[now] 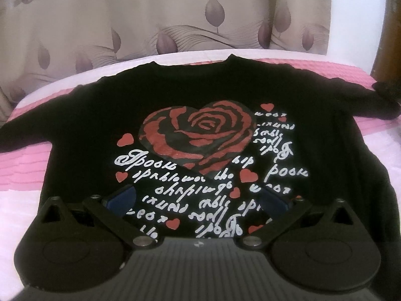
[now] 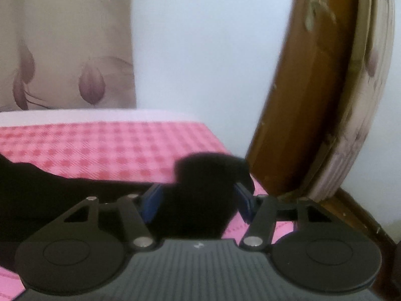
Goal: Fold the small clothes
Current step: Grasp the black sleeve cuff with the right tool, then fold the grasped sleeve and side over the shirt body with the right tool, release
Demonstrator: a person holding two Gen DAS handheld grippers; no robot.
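Your left tongs [image 1: 198, 198] are spread wide, blue pads [image 1: 125, 198] far apart, hovering over the lower front of the black shirt [image 1: 82, 130] and gripping nothing; whether they touch the cloth you cannot tell. Your right tongs [image 2: 198, 200] sit partly spread, with a bunched end of the shirt's black sleeve [image 2: 200, 190] lying between the blue pads [image 2: 151, 202]; the blur makes it impossible to tell whether the pads actually pinch the fabric. The shirt lies spread flat, face up, on the bed, its red rose heart print [image 1: 198, 138] and white script showing, neckline pointing away from you. Beneath it is the pink checked bedsheet [image 2: 100, 145]. Behind the bed hangs a beige curtain [image 1: 100, 25] with purple buds, and a brown wooden frame [image 2: 300, 100] stands just right of the sleeve end.
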